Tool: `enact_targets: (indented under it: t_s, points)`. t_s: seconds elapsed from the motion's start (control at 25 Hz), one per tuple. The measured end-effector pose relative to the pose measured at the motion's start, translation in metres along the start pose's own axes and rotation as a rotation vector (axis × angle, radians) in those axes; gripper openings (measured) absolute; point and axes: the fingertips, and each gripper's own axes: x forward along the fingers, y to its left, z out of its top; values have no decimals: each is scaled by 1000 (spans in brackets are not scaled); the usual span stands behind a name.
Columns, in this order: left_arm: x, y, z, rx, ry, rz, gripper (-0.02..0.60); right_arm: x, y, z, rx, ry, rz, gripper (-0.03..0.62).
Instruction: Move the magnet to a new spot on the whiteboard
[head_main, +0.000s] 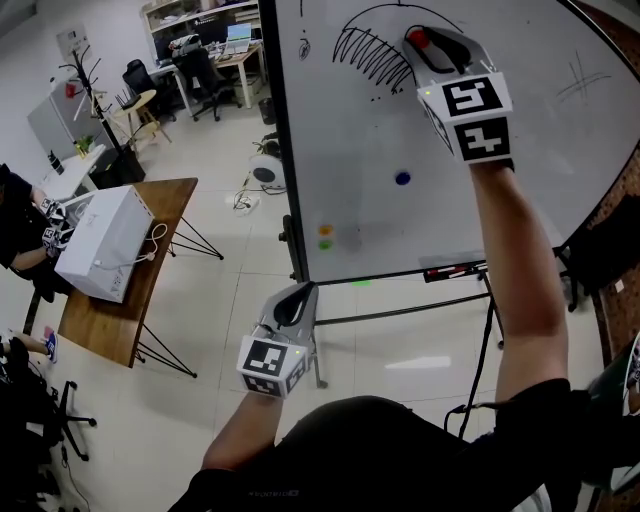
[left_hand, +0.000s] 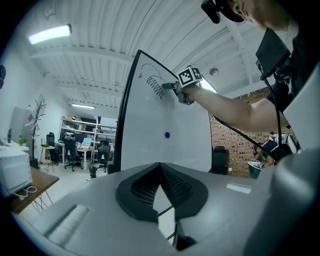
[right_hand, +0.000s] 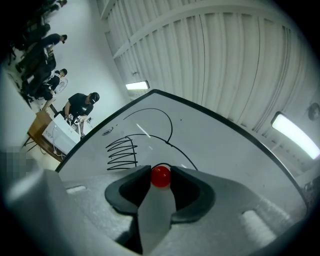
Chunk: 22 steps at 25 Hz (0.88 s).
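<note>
Low by the person's waist, the grey left gripper (head_main: 292, 303) hangs idle, its jaws pressed together on nothing. Ahead stands the large whiteboard on a black stand (head_main: 400, 240), with black marker loops scrawled near its top. Up there the grey right gripper (head_main: 420, 40) pinches the small round red magnet (right_hand: 160, 176) at its very tips, seemingly against the board. So shallow a hold may let the smooth magnet squirt free on lifting, and dragging it could smear the ink.
</note>
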Motion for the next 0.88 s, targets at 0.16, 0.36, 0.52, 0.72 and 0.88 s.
enact_targets:
  t_s: [0.16, 0.36, 0.52, 0.72, 0.88]
  points:
    - [-4, 1, 0, -3, -1, 5, 15, -8, 10, -2, 66, -1, 53, 106]
    - [-6, 4, 0, -5, -3, 17, 15, -26, 27, -2, 107, -36, 97, 106]
    - [-6, 5, 2, -3, 0, 15, 15, -48, 59, -11, 206, -62, 186, 106]
    - [-12, 7, 5, 2, -9, 33, 15, -81, 113, -32, 334, -67, 298, 106]
    - [-17, 18, 7, -1, -17, 69, 15, -108, 139, -43, 406, -84, 355, 106]
